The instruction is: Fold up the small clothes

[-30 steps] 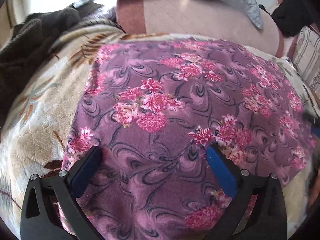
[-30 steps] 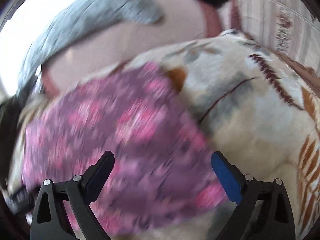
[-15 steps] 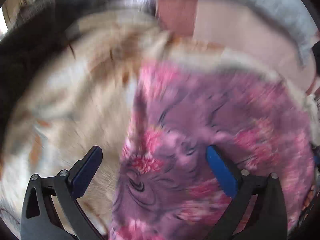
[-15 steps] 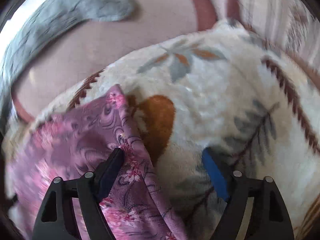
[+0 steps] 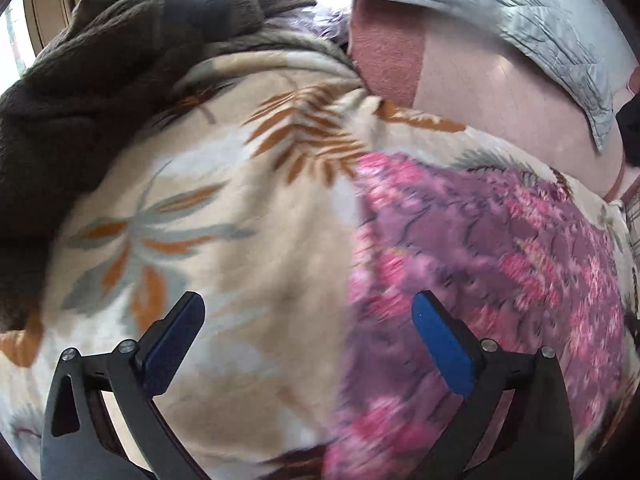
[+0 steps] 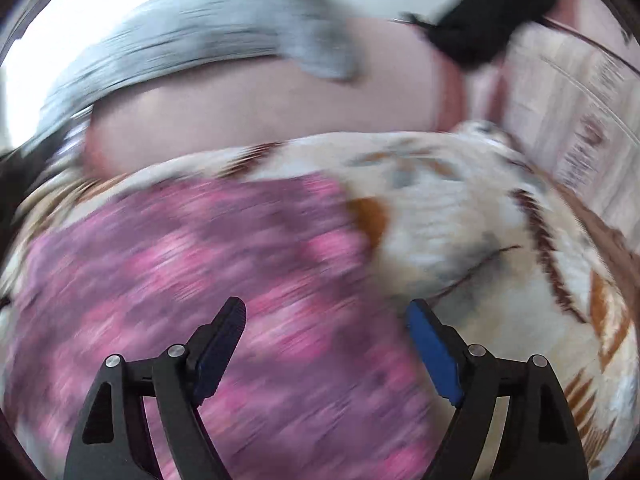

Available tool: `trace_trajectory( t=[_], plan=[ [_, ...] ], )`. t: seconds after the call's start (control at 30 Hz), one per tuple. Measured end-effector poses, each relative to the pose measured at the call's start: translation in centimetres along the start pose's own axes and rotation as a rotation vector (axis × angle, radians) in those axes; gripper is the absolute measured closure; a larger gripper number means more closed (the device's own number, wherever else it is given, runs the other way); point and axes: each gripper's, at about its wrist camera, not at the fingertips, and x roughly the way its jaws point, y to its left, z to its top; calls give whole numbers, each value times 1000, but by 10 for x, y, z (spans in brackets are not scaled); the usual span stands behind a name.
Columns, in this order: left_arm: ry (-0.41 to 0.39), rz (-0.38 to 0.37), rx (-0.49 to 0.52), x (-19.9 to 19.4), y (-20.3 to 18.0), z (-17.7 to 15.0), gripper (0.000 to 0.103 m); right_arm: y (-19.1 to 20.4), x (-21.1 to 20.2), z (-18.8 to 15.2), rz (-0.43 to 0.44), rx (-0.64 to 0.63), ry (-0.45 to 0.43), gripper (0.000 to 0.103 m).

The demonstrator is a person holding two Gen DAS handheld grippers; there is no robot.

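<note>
A purple cloth with pink flowers (image 5: 480, 256) lies flat on a cream blanket with leaf prints (image 5: 224, 216). My left gripper (image 5: 308, 316) is open and empty, above the cloth's left edge: its left finger is over the blanket, its right finger over the cloth. In the right wrist view the same cloth (image 6: 208, 264) is blurred by motion. My right gripper (image 6: 324, 320) is open and empty above the cloth's right part, near its right edge.
A dark brown fleece (image 5: 80, 92) is heaped at the back left. A pink headboard (image 5: 480, 92) with a grey quilted pillow (image 5: 520, 12) stands behind. A black item (image 6: 492, 12) and a striped pillow (image 6: 568, 112) sit at the back right.
My left gripper has swung left, from over the cloth's middle to its left edge. My right gripper has moved left from beside the cloth's corner to over the cloth. Both stay open.
</note>
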Motion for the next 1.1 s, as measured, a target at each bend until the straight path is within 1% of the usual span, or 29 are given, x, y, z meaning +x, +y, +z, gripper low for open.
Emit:
trace_trajectory(
  t=[0.03, 0.1, 0.17, 0.23, 0.27, 0.3, 0.37, 0.4, 0.47, 0.5, 0.57, 0.67, 0.7, 0.77, 0.8, 0.83, 0.87, 1.0, 1.1],
  plan=[
    [23, -3, 5, -1, 9, -2, 0, 20, -9, -9, 55, -55, 10, 19],
    [44, 7, 9, -3, 20, -6, 0, 62, -22, -27, 134, -174, 25, 19],
    [49, 9, 1, -8, 33, -10, 0, 108, -36, -49, 206, -308, 38, 19],
    [57, -7, -14, -14, 46, -12, 0, 157, -47, -75, 282, -440, 57, 19],
    [59, -14, -21, -17, 50, -13, 0, 172, -50, -82, 297, -477, 58, 19],
    [66, -25, -25, -18, 53, -12, 0, 197, -55, -95, 317, -547, 57, 19],
    [74, -24, -25, -20, 61, -9, 0, 229, -60, -111, 335, -632, 60, 19],
    [72, -20, -23, -22, 65, -9, 0, 245, -61, -119, 335, -679, 59, 19],
    [61, -16, -14, -26, 72, -5, 0, 274, -62, -131, 301, -758, 31, 19],
    [58, -15, -13, -27, 74, -4, 0, 288, -63, -136, 268, -793, -8, 19],
    [60, -20, -21, -27, 79, 0, 0, 303, -62, -136, 218, -814, -58, 18],
    [69, -46, -44, -26, 83, 7, 0, 316, -56, -131, 154, -818, -111, 20],
    [70, -55, -51, -26, 83, 9, 0, 320, -54, -130, 129, -818, -130, 23],
    [75, -90, -69, -25, 80, 14, 0, 326, -49, -127, 101, -819, -158, 51],
    [83, -121, -79, -24, 78, 16, 0, 328, -45, -125, 96, -822, -152, 84],
    [94, -153, -91, -22, 75, 19, 0, 329, -44, -123, 99, -817, -144, 96],
    [108, -191, -103, -20, 72, 22, 0, 326, -45, -121, 107, -800, -154, 96],
    [180, -363, -152, -5, 50, 33, 0, 308, -65, -113, 116, -715, -273, 98],
    [241, -434, -174, 12, 24, 39, 0, 293, -75, -106, 126, -660, -314, 98]
  ],
)
